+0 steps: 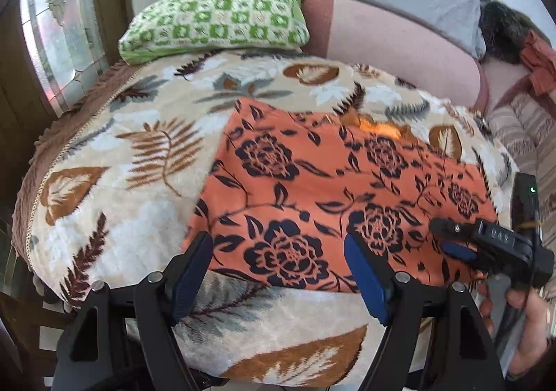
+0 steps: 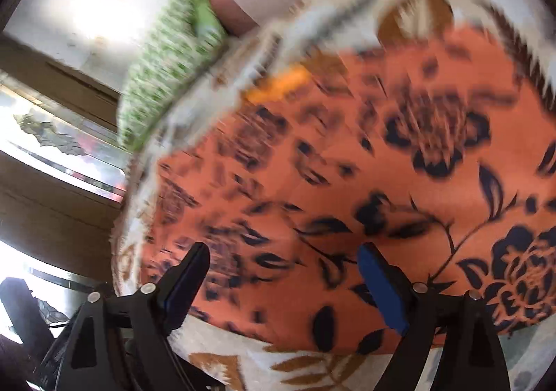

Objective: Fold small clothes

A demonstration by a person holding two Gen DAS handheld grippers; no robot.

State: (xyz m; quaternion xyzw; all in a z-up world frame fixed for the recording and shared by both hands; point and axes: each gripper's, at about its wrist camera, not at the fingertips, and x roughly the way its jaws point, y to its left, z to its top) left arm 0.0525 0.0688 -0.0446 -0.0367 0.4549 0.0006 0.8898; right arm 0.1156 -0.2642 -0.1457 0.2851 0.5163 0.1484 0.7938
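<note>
Lying flat, apparently folded, orange floral cloth (image 1: pixel 333 182) covers leaf-print blanket (image 1: pixel 132 161).

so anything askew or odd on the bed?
Nothing really stands out. The orange floral cloth lies flat on the leaf-print blanket, with only a small ruck at its far edge. Both grippers are open above its near edge.

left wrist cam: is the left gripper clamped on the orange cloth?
No. The left gripper stands open above the orange cloth, which lies flat on the blanket.
</note>
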